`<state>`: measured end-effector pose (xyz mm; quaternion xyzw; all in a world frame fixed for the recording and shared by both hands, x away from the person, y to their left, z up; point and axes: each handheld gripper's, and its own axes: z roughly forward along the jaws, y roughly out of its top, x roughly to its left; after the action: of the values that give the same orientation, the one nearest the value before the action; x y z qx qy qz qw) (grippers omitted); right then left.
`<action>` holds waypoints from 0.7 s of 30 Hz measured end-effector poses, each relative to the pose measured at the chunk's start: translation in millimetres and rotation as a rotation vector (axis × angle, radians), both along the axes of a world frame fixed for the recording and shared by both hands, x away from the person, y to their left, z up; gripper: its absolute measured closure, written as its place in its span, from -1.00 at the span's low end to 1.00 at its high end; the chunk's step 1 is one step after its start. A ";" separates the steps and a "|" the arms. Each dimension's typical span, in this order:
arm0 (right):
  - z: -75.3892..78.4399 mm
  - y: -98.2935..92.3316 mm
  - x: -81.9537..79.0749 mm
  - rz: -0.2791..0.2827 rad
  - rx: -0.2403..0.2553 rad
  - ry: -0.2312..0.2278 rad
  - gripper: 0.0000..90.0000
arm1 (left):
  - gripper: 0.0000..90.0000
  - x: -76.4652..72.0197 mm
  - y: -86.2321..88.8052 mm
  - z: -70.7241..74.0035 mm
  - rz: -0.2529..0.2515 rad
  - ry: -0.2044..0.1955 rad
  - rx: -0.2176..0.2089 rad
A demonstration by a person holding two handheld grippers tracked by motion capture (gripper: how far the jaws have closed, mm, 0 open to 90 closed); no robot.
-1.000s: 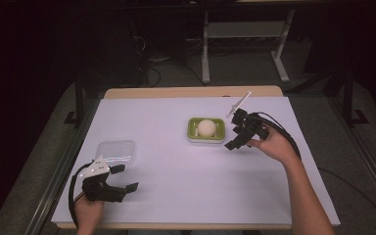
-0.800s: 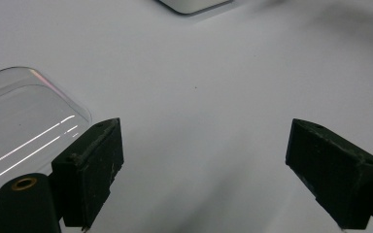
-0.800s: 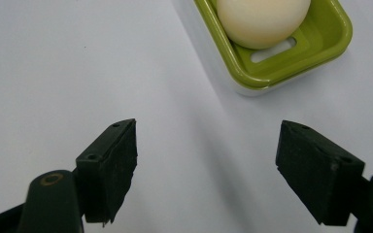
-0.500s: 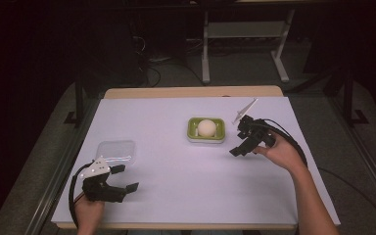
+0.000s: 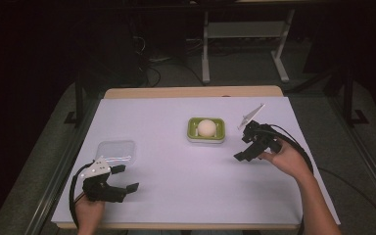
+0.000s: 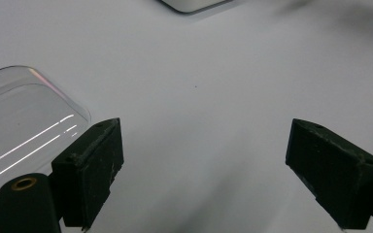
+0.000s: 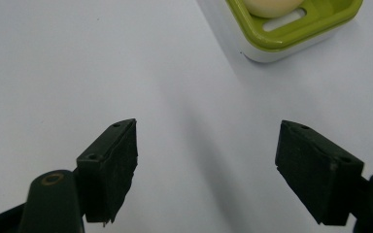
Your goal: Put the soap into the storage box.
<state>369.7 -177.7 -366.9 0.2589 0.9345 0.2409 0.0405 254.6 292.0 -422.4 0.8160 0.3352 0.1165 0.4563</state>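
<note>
Right now my right gripper (image 5: 241,148) hangs spread and empty just right of the green soap dish (image 5: 206,130); the left gripper (image 5: 122,177), also spread, sits much farther off.

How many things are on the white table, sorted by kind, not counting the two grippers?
Green and white dish: 1
Pale round ball sitting in that dish: 1
Clear plastic lid: 1
Total: 3
</note>
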 end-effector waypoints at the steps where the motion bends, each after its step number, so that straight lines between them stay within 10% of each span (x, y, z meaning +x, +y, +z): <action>1: -0.4 -0.9 -1.2 0.000 -0.001 0.000 -0.50 | -0.71 0.0 0.0 0.0 0.000 0.000 0.000; 21: -14.2 -14.4 -24.3 -0.023 0.019 -0.006 -0.49 | -0.71 0.4 -0.7 -1.0 -0.001 0.002 0.004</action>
<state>345.5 -192.1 -381.0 0.2692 0.9290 0.2500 0.0436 255.1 291.3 -423.4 0.8171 0.3351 0.1164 0.4543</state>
